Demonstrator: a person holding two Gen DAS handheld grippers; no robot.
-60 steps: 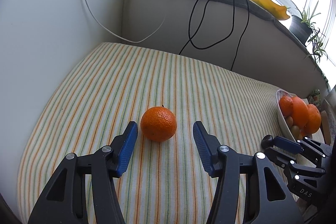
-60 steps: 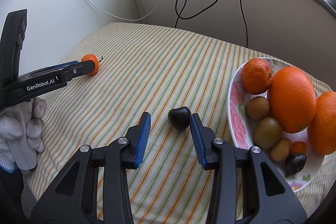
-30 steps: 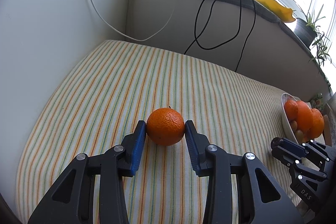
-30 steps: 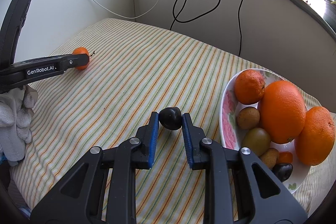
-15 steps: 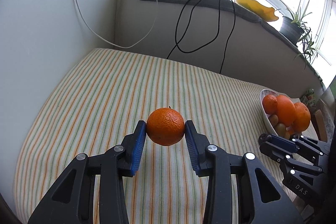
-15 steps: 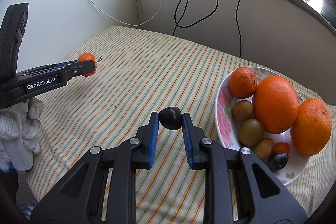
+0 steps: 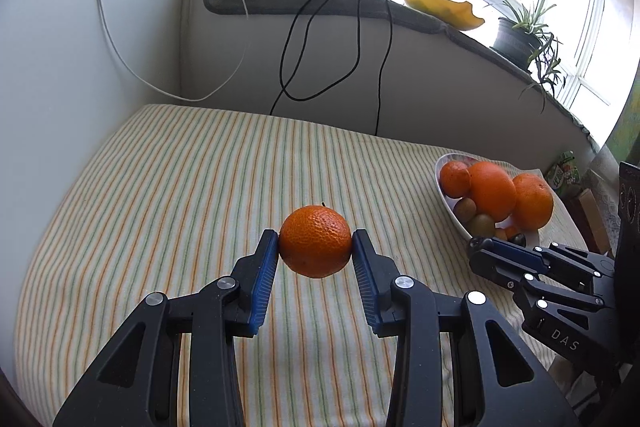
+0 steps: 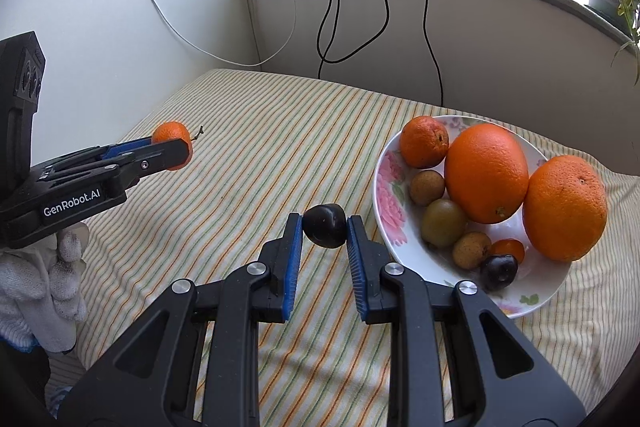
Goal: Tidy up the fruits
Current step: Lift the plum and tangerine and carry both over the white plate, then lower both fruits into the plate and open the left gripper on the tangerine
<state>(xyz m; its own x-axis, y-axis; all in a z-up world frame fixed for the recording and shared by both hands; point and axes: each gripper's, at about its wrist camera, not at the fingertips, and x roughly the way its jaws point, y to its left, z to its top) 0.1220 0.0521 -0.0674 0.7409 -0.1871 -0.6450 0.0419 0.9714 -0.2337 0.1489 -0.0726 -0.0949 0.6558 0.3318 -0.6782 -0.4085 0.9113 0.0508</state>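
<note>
The left gripper [image 7: 315, 247] clamps a round orange mandarin [image 7: 315, 241] above the striped cloth [image 7: 180, 195]. The right gripper [image 8: 324, 227] clamps a small dark plum [image 8: 324, 225], just left of the floral white bowl [image 8: 386, 179] holding fruit.

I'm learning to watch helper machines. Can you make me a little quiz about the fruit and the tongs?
1. True or false: the left tongs hold a mandarin off the striped cloth.
2. What do the right tongs grip? A) kiwi B) dark plum C) big orange
3. Fill in: the floral bowl sits to the ____ of the dark plum in the right wrist view.

Key: 1 true; 2 B; 3 right.
</note>
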